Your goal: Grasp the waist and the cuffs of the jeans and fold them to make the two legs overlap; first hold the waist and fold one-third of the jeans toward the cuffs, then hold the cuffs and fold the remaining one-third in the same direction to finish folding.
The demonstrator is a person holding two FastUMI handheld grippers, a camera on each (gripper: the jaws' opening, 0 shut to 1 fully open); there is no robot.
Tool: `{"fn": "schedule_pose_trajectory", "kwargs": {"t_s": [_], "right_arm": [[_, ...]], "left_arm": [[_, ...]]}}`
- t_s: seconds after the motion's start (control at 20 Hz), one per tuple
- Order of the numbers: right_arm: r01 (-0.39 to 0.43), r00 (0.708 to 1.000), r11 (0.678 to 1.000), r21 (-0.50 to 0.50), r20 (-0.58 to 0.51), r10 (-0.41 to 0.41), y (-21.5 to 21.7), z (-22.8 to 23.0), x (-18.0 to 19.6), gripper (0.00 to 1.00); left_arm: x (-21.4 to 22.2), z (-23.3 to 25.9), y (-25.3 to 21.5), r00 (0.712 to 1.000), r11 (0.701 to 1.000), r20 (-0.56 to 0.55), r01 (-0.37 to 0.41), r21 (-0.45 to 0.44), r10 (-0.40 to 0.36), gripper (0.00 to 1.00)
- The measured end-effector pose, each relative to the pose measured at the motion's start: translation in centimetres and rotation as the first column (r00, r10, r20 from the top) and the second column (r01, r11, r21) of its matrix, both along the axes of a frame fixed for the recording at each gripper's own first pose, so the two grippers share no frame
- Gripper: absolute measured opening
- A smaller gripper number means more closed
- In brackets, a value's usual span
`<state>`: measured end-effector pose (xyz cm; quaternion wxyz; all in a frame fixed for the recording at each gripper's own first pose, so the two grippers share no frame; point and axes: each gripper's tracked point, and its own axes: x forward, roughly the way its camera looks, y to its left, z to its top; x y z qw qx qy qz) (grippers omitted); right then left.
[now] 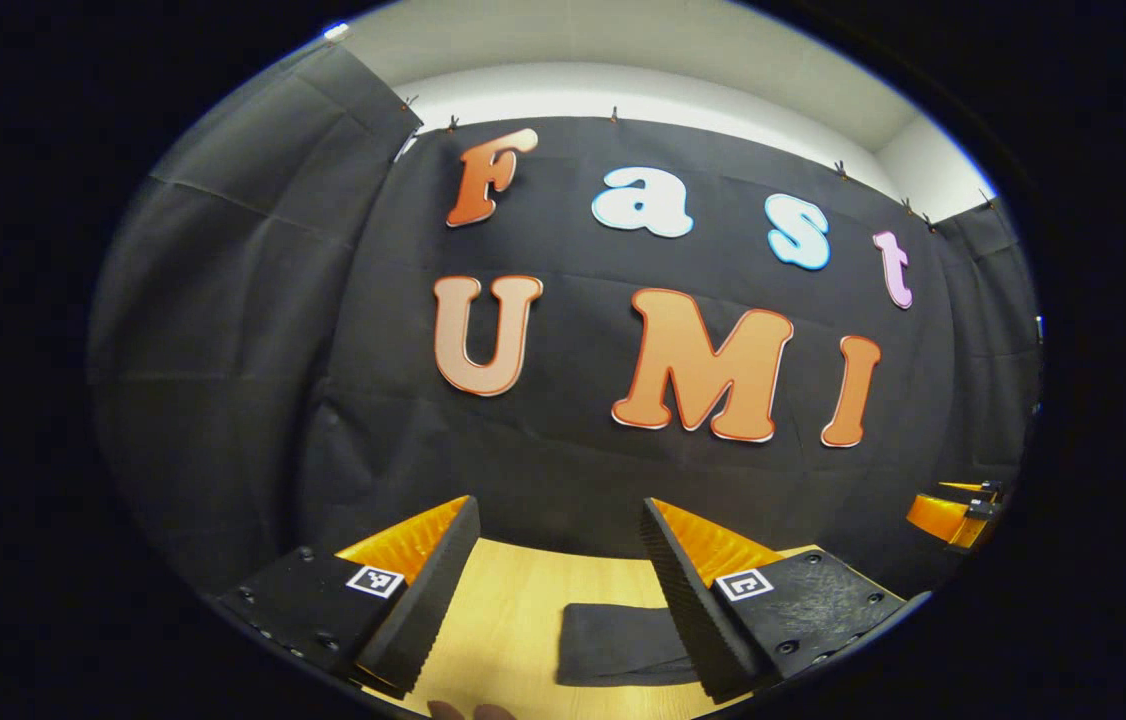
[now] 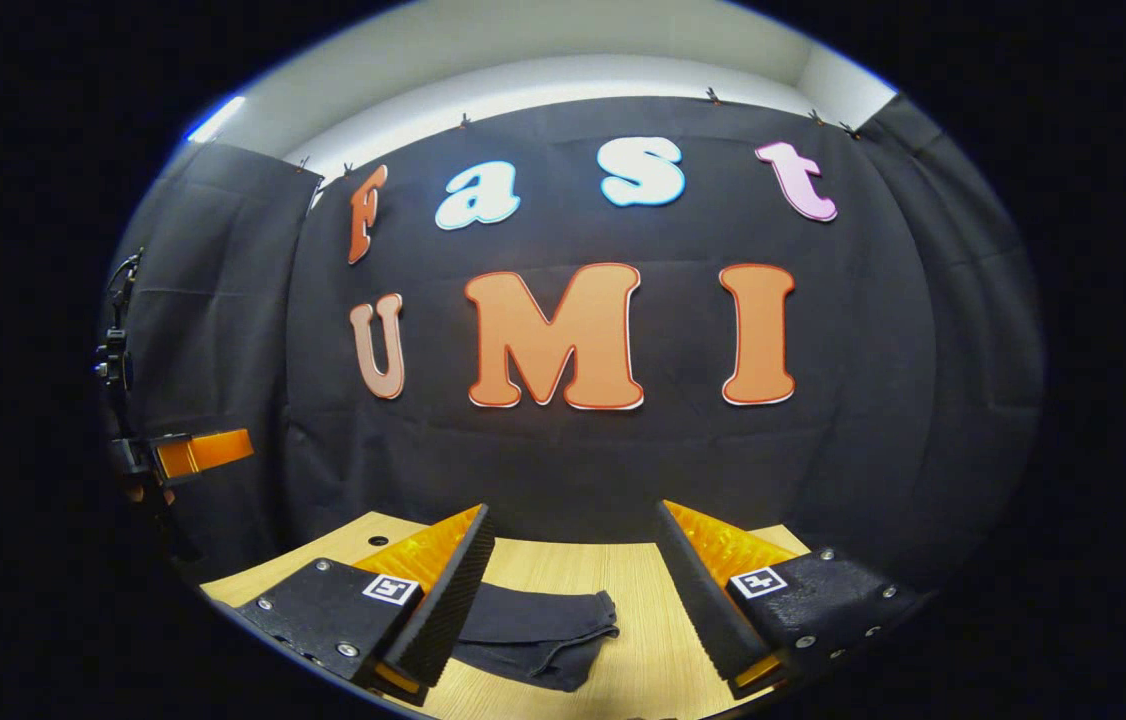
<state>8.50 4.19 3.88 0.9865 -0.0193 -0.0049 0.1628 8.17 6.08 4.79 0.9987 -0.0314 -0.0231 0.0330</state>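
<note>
— Holding both grippers up above the wooden table [image 1: 523, 620], I see the jeans [image 1: 623, 645] lying below as a dark folded bundle. What does your side show?

— From the right gripper view, the jeans [image 2: 533, 625] rest flat on the table [image 2: 643, 620], partly hidden behind my right gripper's [image 2: 573, 590] near finger, and nothing touches them.

— And the fingers?

— My right pair stands wide apart, with nothing between. My left gripper [image 1: 558, 590] is spread wide too, empty, the jeans showing through its gap, lower down.

— Anything else?

— My right gripper [image 1: 953, 515] appears at the far right edge of the left gripper view, well apart from the jeans.
</note>
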Motion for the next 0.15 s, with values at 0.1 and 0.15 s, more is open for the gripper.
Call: {"fn": "schedule_pose_trajectory", "kwargs": {"t_s": [0.1, 0.15], "right_arm": [[-0.013, 1.0, 1.0, -0.006, -0.006, 0.013, 0.47, -0.54, -0.41, 0.98], [-0.014, 1.0, 1.0, -0.015, -0.011, 0.013, 0.47, -0.86, -0.34, 1.0]], "left_arm": [[-1.01, -0.45, 0.36, 1.0, 1.0, 0.003, -0.01, -0.017, 0.01, 0.97], [-1.19, -0.85, 0.51, 1.0, 1.0, -0.008, -0.016, -0.026, 0.016, 0.97]]}}
